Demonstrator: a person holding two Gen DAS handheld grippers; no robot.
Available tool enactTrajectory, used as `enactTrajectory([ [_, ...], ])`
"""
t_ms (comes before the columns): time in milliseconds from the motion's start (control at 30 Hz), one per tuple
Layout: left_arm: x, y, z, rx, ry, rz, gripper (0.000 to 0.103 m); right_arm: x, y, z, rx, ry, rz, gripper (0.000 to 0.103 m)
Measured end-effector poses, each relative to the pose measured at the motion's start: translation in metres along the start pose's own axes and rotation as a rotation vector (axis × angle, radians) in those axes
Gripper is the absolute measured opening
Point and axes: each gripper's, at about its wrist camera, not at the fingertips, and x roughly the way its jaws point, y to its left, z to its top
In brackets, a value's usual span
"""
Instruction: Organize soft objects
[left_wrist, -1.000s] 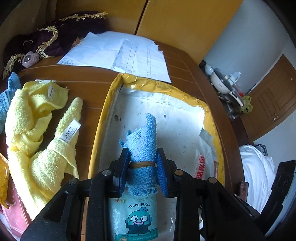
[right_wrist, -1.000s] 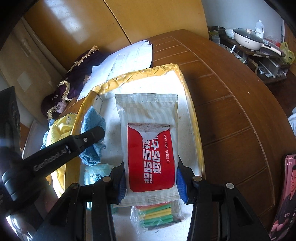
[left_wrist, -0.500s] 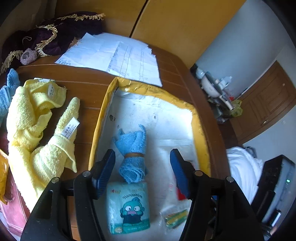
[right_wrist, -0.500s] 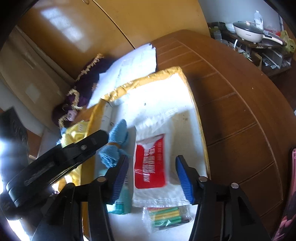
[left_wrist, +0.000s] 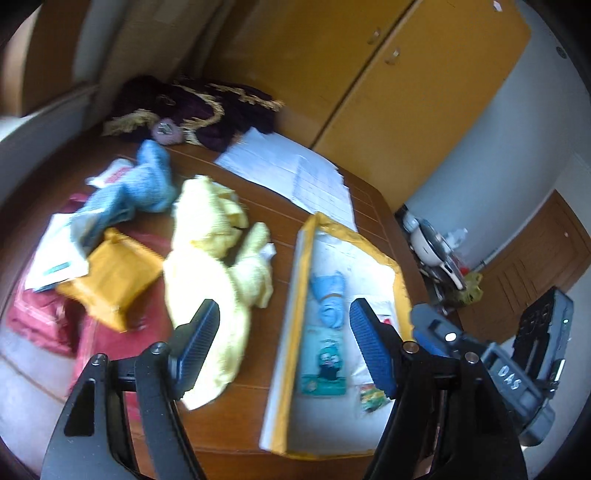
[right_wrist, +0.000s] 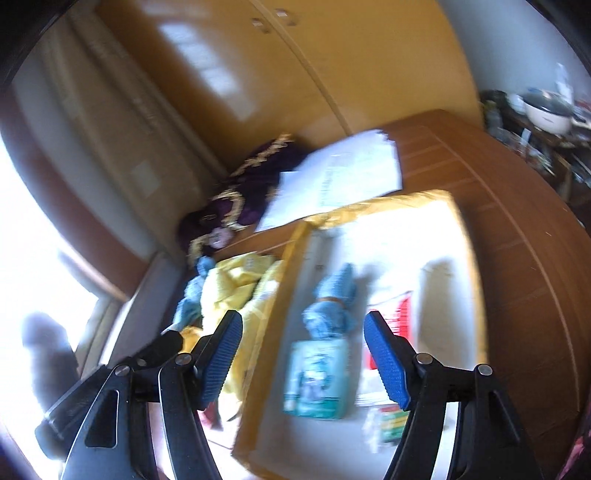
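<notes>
Wooden table (left_wrist: 255, 384) carrying a yellow-rimmed tray (left_wrist: 291, 295); inside, near its left edge, lies a banded blue cloth roll (left_wrist: 330, 301), apparently above a tissue pack (left_wrist: 325, 363). Left gripper (left_wrist: 282, 347) and right gripper (right_wrist: 303, 356) both spread, empty.

Right gripper (right_wrist: 301, 350) with jaws spread above tray (right_wrist: 467, 258) holding blue towel (right_wrist: 330, 310) and tissue pack (right_wrist: 316, 378).

My right view is smeared with motion blur: the red wipes pack (right_wrist: 393, 321) sits half behind my right fingertip (right_wrist: 384, 354), print unreadable. Lower left washes out white. The small packet (left_wrist: 373, 397) is too blurred to identify.
</notes>
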Motion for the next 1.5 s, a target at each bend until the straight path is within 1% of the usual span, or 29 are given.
enactTrajectory([
  [133,-0.007,0.025,-0.007,-0.05,-0.019,0.043,0.072,0.01,0.021,-0.006,-0.045,0.027,0.032,0.071],
  [267,-0.007,0.043,-0.012,-0.094,-0.013,0.061,0.072,0.02,0.035,-0.014,-0.075,0.066,0.048,0.071],
  [433,-0.013,0.058,-0.018,-0.119,-0.016,0.084,0.072,0.027,0.051,-0.022,-0.114,0.093,0.062,0.071],
  [567,-0.016,0.065,-0.02,-0.129,-0.02,0.087,0.072,0.033,0.059,-0.026,-0.132,0.11,0.07,0.071],
  [600,-0.017,0.066,-0.02,-0.132,-0.021,0.087,0.072,0.035,0.061,-0.027,-0.144,0.124,0.062,0.071],
  [667,-0.018,0.068,-0.021,-0.135,-0.021,0.085,0.072,0.038,0.065,-0.029,-0.151,0.138,0.074,0.071],
  [900,-0.024,0.073,-0.021,-0.145,-0.035,0.082,0.072,0.058,0.083,-0.042,-0.156,0.234,0.177,0.071],
  [1033,-0.025,0.076,-0.023,-0.15,-0.028,0.084,0.072,0.075,0.087,-0.051,-0.15,0.288,0.176,0.071],
  [1133,-0.025,0.081,-0.025,-0.165,-0.025,0.09,0.072,0.086,0.083,-0.056,-0.124,0.326,0.172,0.07],
  [1333,-0.027,0.082,-0.026,-0.169,-0.023,0.089,0.072,0.086,0.081,-0.057,-0.124,0.318,0.177,0.07],
  [1500,-0.027,0.083,-0.027,-0.171,-0.023,0.089,0.072,0.085,0.074,-0.052,-0.097,0.307,0.168,0.07],
])
